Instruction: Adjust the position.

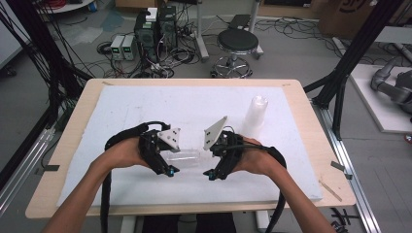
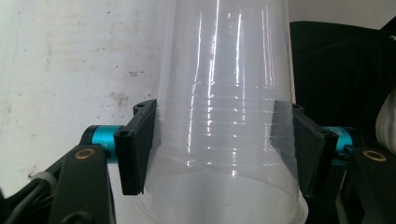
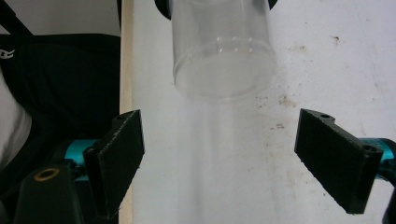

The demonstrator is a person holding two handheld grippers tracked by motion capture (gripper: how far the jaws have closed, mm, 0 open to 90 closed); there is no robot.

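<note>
Left gripper is pinching the clear cup stack; right gripper is spread wide. Clamp the free end squarely before pulling, or it'll crumple.

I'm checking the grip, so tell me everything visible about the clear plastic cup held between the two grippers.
The clear plastic cup is see-through, ribbed and tapered, lying sideways just above the white table cover. The left gripper clamps its wider part near the rim, a black pad on each side. Its closed base faces the right gripper, whose jaws stand open, apart from it.
</note>
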